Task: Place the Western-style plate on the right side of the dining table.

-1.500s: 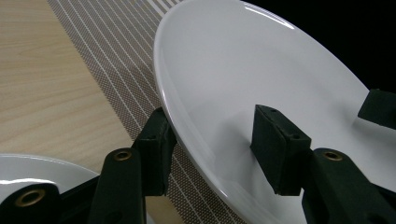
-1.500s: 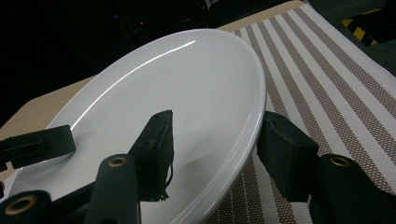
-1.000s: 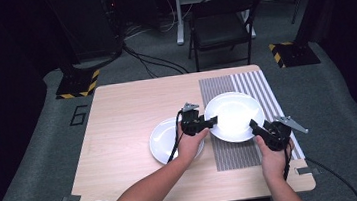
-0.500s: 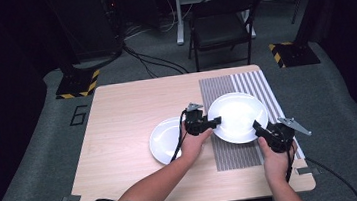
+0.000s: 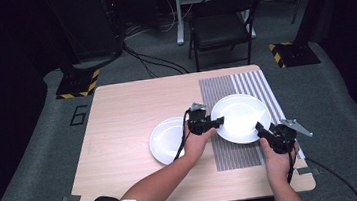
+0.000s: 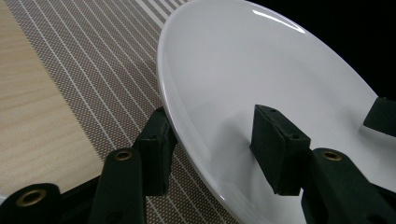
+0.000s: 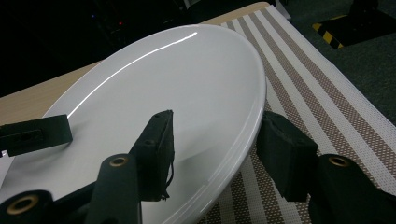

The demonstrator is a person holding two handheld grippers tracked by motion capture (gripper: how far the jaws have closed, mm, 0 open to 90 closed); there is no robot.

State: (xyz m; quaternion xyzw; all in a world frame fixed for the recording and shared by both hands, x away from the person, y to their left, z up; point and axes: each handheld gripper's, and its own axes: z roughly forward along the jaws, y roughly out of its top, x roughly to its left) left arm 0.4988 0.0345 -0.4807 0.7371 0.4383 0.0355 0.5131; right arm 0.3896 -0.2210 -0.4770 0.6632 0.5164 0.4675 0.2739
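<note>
The large round white ceramic plate (image 5: 241, 117) sits over the brown-and-white striped woven placemat (image 5: 225, 88) on the light wooden table (image 5: 127, 106), and 2 grippers have it from opposite sides.

Left gripper (image 5: 217, 122): at the plate's left rim. In the left gripper view its jaws straddle the rim (image 6: 187, 121), 1 pad under the plate's outside edge, the other on the inner face. Opening is narrow, about the rim's thickness plus some slack on the inner side; the outer pad touches the rim, while full contact of the inner pad cannot be confirmed.

Right gripper (image 5: 259, 127): at the plate's near-right rim. In the right gripper view the jaws also bracket the rim (image 7: 252, 126), 1 pad over the inner face, 1 outside and below the edge. Jaws are nearly closed; whether both pads press on the plate cannot be told with certainty.

Plate attitude: both gripper views show the placemat's stripes passing beneath the plate's edge, with shadow under the rim; whether the plate is lifted clear of the placemat cannot be told.

A smaller round white plate (image 5: 168, 141) lies flat on the bare table, just left of the placemat, with the left hand (image 5: 197, 144) over its right edge.
</note>
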